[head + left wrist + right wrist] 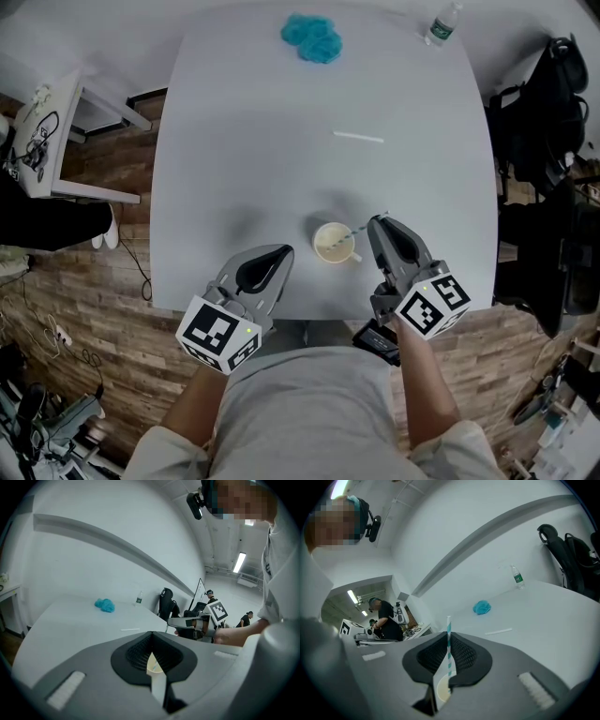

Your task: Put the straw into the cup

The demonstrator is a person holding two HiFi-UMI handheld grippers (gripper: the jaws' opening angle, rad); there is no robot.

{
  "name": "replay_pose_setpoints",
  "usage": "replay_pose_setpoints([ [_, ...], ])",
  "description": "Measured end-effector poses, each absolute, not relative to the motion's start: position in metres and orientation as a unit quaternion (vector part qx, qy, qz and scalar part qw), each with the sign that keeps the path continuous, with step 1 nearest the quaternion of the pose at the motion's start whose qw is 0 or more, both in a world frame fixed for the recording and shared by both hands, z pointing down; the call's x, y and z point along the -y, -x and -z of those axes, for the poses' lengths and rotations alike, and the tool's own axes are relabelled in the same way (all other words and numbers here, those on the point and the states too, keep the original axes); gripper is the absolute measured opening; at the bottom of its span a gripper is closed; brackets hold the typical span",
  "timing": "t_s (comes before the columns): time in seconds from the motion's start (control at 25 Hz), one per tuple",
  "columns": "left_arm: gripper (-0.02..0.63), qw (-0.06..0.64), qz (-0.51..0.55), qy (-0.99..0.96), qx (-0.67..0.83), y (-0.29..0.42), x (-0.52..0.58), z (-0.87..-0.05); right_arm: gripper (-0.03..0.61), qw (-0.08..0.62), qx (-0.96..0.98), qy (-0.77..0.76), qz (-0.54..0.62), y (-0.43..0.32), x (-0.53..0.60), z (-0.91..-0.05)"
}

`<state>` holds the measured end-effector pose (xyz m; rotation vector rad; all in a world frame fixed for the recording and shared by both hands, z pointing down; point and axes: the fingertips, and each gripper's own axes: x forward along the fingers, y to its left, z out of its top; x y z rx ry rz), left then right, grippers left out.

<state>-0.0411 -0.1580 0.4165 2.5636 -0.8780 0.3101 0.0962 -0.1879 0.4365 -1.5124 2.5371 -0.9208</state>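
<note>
Overhead, head view: white table [234,141] on wood floor [94,309], bearing blue cloth [311,37], bottle [441,24] and spare straw [358,138]. Cup [334,243] stands near the front edge, striped straw [357,230] leaning with its lower end inside. Left gripper view: left gripper [151,639] jaws together, nothing between. Right gripper view: right gripper [447,641] jaws closed on the striped straw, cup below.

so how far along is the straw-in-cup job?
Nearly done. Done: the striped straw is off the table and its lower end sits inside the cup. In hand: the right gripper has its fingers shut on the straw's upper part. Left: let go and pull back. The left gripper is shut and empty, beside the cup.
</note>
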Motion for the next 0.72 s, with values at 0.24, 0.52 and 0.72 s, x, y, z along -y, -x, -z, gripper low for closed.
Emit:
replay_pose_setpoints([
  [0.24,0.017,0.210,-0.118,-0.919,0.314,0.040,0.157,-0.425,0.029,0.023,-0.816,0.491,0.305,-0.100,0.193,-0.449],
  [0.52,0.017,0.216,-0.128,-0.917,0.310,0.042,0.158,-0.431,0.029,0.020,-0.810,0.494,0.317,-0.100,0.196,-0.464],
  [0.72,0.017,0.223,-0.135,-0.916,0.305,0.041,0.157,-0.440,0.029,0.019,-0.808,0.493,0.323,-0.097,0.199,-0.475],
])
